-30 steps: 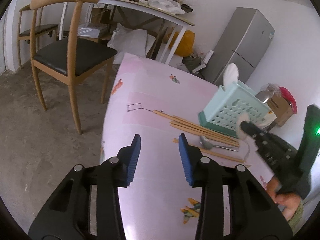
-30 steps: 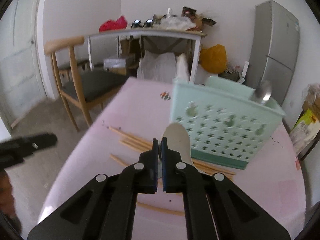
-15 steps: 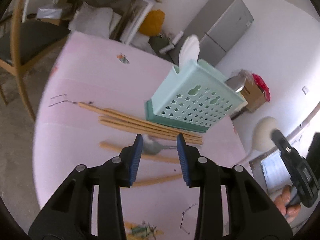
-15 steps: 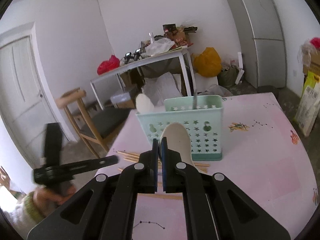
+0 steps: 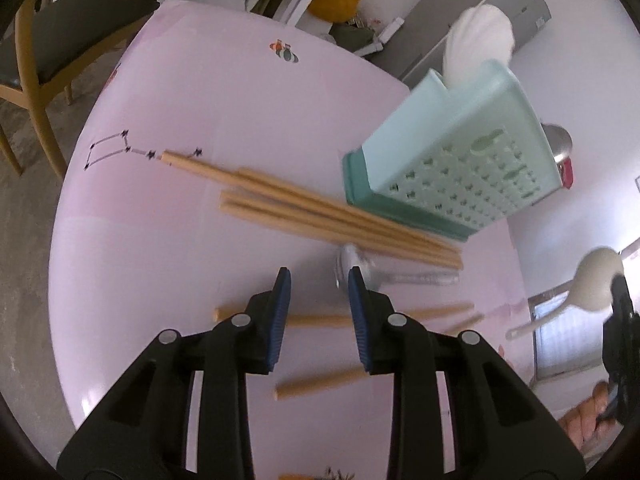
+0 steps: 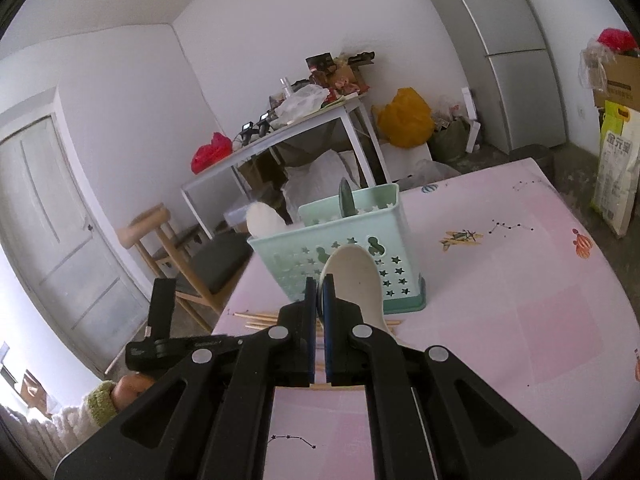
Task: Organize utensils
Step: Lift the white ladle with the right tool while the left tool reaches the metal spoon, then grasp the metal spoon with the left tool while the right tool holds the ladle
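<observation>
My left gripper (image 5: 318, 292) is open, low over the pink table (image 5: 180, 92), above loose wooden chopsticks (image 5: 320, 208) and a metal spoon (image 5: 356, 266) just past its right finger. A mint green utensil basket (image 5: 452, 160) stands beyond, with a white spoon (image 5: 478, 44) and a metal spoon (image 5: 558, 142) upright in it. My right gripper (image 6: 319, 296) is shut on a white ceramic spoon (image 6: 354, 276), held in the air in front of the basket (image 6: 340, 264). That spoon also shows at the right of the left wrist view (image 5: 596, 280).
A wooden chair (image 6: 188, 256) stands at the table's left side. A cluttered white table (image 6: 288, 128), a yellow bag (image 6: 406, 118) and a grey fridge (image 6: 508, 56) are behind. A printed bag (image 6: 618, 176) stands on the floor at right.
My left gripper has dropped closer over the chopsticks and the metal spoon. My right gripper has lifted and drawn back with the white spoon, so the basket sits lower and farther.
</observation>
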`<state>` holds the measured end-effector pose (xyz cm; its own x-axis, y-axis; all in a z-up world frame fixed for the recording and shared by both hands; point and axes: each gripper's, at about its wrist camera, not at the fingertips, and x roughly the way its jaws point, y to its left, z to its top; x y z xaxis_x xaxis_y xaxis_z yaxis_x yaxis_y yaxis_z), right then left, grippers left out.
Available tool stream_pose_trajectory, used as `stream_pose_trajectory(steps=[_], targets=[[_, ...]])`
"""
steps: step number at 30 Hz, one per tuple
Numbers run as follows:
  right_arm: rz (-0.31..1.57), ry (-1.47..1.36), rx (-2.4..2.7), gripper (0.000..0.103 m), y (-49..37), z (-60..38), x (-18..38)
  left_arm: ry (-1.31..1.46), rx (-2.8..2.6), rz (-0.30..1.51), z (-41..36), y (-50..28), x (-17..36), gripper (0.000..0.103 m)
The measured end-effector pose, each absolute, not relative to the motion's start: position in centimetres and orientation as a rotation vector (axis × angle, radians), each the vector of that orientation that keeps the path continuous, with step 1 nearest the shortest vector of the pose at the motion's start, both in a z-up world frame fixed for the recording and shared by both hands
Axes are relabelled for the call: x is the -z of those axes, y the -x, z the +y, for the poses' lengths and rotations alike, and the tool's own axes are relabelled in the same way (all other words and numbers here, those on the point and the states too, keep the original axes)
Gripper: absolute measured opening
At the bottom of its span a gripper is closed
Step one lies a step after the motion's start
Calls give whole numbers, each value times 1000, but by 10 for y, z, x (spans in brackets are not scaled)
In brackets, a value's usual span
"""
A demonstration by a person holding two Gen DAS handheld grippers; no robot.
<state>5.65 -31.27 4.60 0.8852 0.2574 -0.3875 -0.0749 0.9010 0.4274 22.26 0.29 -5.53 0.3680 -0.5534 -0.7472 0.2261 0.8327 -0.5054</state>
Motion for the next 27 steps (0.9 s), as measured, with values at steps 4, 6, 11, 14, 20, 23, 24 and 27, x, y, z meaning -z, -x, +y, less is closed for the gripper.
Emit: stream_pose_trajectory(steps=[4, 6, 11, 14, 20, 23, 24, 27], targets=[[462, -436, -187, 3, -61, -316, -42, 371, 538, 1111, 8, -214, 54, 27], [467, -446, -192, 3, -62, -318, -40, 396, 550, 1099, 10, -214, 51, 27], [475, -468, -195, 3, -65, -321, -36, 463, 553, 1127, 8, -228, 52, 30], [474, -472, -194, 3, -66, -321, -35, 448, 535, 1146, 3, -233, 54, 30], [477, -470, -194, 3, -68, -321, -34, 418, 526, 1149, -5, -235, 58, 30], [482, -470, -197, 3, -70, -321, -32, 400, 525, 1139, -9, -236, 57, 29], [483, -470, -197, 3, -71, -321, -33, 374, 521, 1131, -12, -235, 56, 29], [485, -471, -200, 3, -73, -320, -32, 244, 500, 1096, -26, -228, 50, 28]])
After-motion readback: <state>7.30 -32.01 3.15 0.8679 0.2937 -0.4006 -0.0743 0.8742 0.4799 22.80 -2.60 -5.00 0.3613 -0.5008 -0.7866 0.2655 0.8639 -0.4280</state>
